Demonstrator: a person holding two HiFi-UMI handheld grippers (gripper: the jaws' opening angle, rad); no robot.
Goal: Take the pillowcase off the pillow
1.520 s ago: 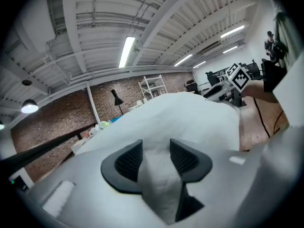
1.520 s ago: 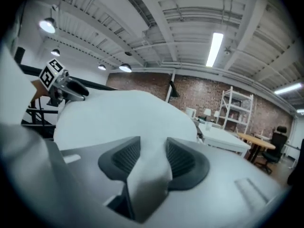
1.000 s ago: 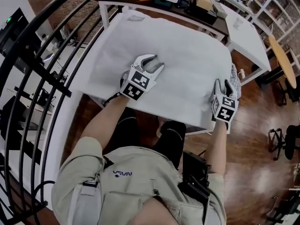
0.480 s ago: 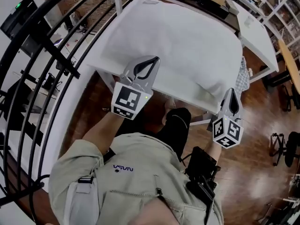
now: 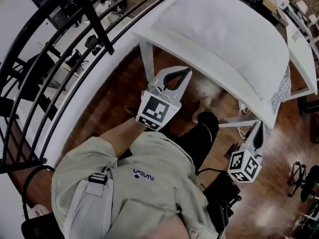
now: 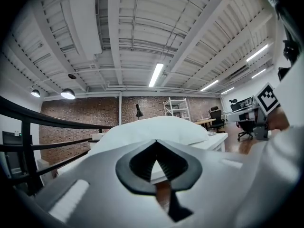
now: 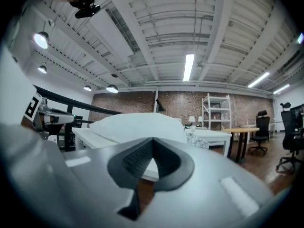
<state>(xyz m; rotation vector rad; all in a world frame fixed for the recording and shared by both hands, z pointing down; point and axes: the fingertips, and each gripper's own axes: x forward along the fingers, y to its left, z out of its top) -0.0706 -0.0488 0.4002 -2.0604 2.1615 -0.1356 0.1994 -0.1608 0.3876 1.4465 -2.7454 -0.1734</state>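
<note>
A plump white pillow [image 5: 229,29] lies on a white table [image 5: 149,36] at the upper right of the head view. My left gripper [image 5: 187,69] is shut and empty, held over the wooden floor just short of the table's near edge. My right gripper [image 5: 259,127] is also shut and empty, off the table's near right corner and lower. In the left gripper view the pillow [image 6: 161,127] rises beyond the closed left gripper [image 6: 156,141]. In the right gripper view the pillow [image 7: 137,125] sits behind the closed right gripper [image 7: 152,139]. Neither gripper touches the pillow.
A checked cloth [image 5: 281,91] hangs at the pillow's right end. A black railing [image 5: 50,59] curves along the left. A second white table [image 5: 304,49] stands to the right. The person's shoe [image 5: 202,108] rests on the wooden floor under the table edge.
Both grippers have drawn back off the pillow and table towards the person and have shut with nothing in them. The table now sits farther up and right in the head view.
</note>
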